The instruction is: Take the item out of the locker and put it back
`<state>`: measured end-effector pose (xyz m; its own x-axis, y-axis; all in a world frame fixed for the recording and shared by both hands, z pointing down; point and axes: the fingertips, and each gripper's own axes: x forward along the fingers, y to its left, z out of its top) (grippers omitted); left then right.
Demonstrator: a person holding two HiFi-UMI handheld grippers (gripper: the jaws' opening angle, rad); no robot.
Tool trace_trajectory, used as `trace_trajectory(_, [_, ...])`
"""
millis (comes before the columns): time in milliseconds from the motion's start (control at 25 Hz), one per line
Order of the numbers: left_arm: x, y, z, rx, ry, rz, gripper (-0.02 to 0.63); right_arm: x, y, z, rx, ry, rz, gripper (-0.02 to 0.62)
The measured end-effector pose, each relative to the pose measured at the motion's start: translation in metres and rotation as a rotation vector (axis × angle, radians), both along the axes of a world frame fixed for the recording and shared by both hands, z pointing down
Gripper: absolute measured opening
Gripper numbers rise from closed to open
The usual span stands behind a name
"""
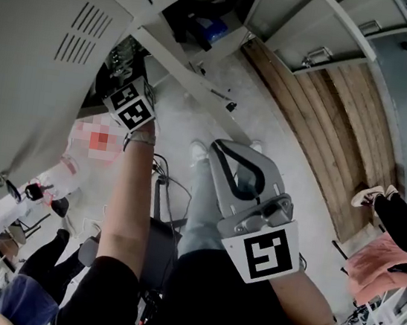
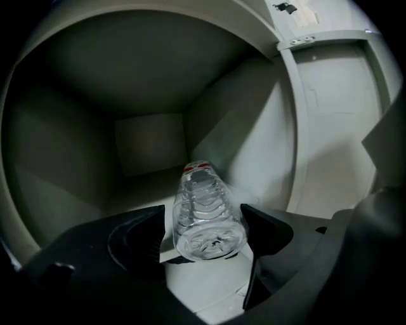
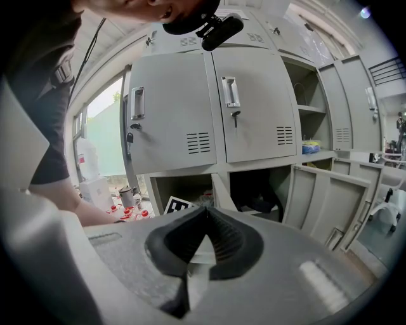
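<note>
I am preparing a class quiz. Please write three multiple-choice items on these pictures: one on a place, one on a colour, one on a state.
1. Where does the bottle lie?
A. on the wooden floor
B. inside a locker compartment
C. on a chair

2. What colour is its cap?
A. blue
B. green
C. red

3. How do the jaws of the right gripper stand?
A. together
B. wide apart
C. closed on a cup

Answers: B, grey compartment walls surround the bottle; C, the cap at its far end shows red; A, the right gripper view shows the tips meeting.
</note>
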<state>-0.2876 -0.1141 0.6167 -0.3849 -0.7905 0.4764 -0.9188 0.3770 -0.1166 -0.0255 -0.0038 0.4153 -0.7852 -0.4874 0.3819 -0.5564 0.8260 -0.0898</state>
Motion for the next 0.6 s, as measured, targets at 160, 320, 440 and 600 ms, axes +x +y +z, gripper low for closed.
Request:
trace_trajectory(160, [-0.006, -0.008, 0.0, 0.01, 0.02, 0.0, 0.368, 0.0, 0.001, 0.001, -0.002, -0.002, 0.002, 0.003])
trace_trajectory(320, [-0.006, -0.013, -0.002, 0.037, 0.054, 0.007, 0.329, 0.0, -0.001, 0.001, -0.004, 0.001, 0.001, 0.003])
trace_trajectory(440, [-0.006, -0.013, -0.002, 0.032, 0.049, 0.006, 0.322, 0.001, -0.003, 0.001, -0.007, -0.001, 0.008, 0.003])
trace_trajectory(600, [-0.001, -0.008, -0.001, 0.027, 0.039, 0.013, 0.314, 0.002, -0.003, 0.001, -0.01, -0.003, 0.004, 0.003])
